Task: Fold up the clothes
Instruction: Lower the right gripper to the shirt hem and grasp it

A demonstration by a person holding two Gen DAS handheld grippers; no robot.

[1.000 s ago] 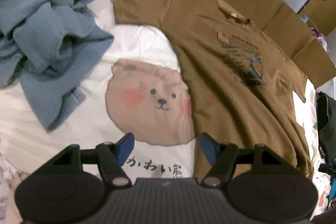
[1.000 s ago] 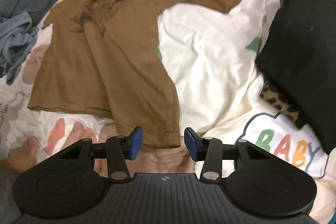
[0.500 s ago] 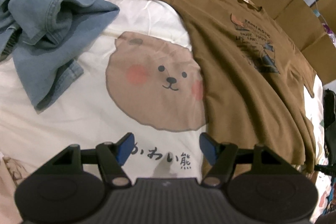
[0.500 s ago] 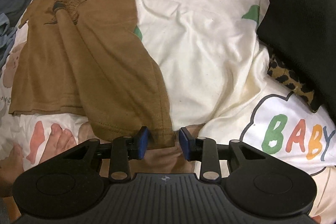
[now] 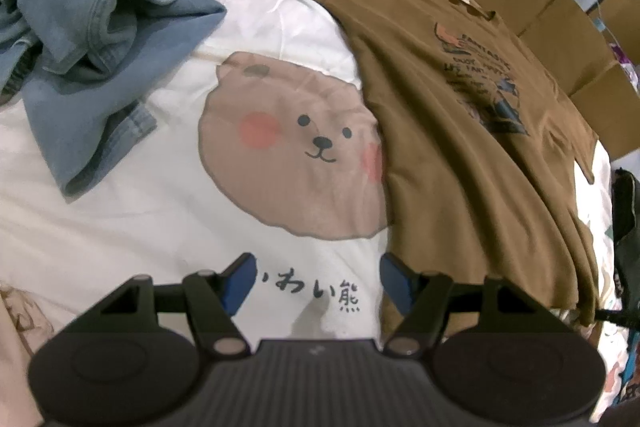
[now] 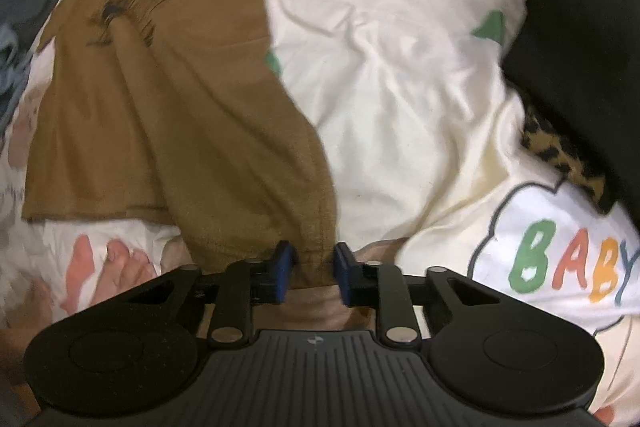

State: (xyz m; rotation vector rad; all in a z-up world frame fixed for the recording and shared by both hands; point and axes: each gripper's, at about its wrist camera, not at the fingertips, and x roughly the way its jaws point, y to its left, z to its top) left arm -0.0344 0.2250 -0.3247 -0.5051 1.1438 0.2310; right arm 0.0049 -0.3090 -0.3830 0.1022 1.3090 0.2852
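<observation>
Left wrist view: my left gripper [image 5: 316, 277] hangs over the white bedsheet [image 5: 120, 227], its blue pads spread wide with only the printed characters of the sheet between them; it holds nothing. Its right-hand pad stands just beside the bottom corner of the brown T-shirt [image 5: 460, 147], which lies spread flat, print side up, beside the bear drawing [image 5: 296, 155]. A crumpled blue denim garment [image 5: 92, 39] lies to the left, apart from the shirt; flattened cardboard [image 5: 560, 11] lies beyond the collar.

Right wrist view: my right gripper [image 6: 310, 273] has just been closing on the shirt's other bottom corner. A bunched fold of the brown hem [image 6: 312, 259] sits between the two blue pads, which stand narrow around it; whether they already press the cloth I cannot tell. To the right lie a black garment [image 6: 580, 27] over a leopard-print cloth [image 6: 560, 155], both well apart from the shirt, and the word "BABY" [image 6: 568, 259] printed on the sheet.
</observation>
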